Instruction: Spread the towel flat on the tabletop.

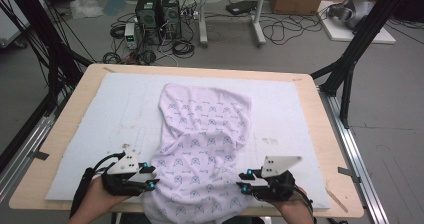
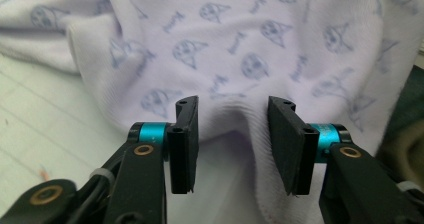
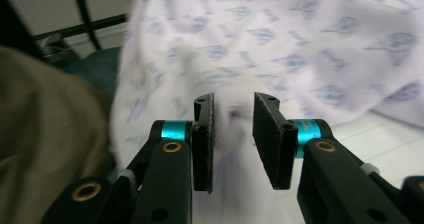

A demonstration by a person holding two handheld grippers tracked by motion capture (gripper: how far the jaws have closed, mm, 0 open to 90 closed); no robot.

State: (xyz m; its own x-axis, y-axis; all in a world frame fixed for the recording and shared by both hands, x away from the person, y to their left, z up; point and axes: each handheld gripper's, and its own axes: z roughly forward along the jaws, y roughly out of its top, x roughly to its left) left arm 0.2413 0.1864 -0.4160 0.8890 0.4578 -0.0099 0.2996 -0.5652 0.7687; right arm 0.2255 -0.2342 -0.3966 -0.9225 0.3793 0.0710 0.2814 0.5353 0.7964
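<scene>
Where cloth prints | no legible txt | hand-held grippers apart

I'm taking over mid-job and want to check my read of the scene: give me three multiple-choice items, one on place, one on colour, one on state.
1. Where does the cloth lie?
A. On the floor
B. On the white mat, its near end over the table's front edge
C. Folded at the far left corner

2. The cloth's print is:
A. Red
B. Green
C. Pale blue

3. The left gripper is:
A. Open, cloth between its jaws
B. Shut on cloth
C. Lifted high

Answers: B, the high view shows it draped there; C, motifs read blue; A, a gap separates the jaws.
</scene>
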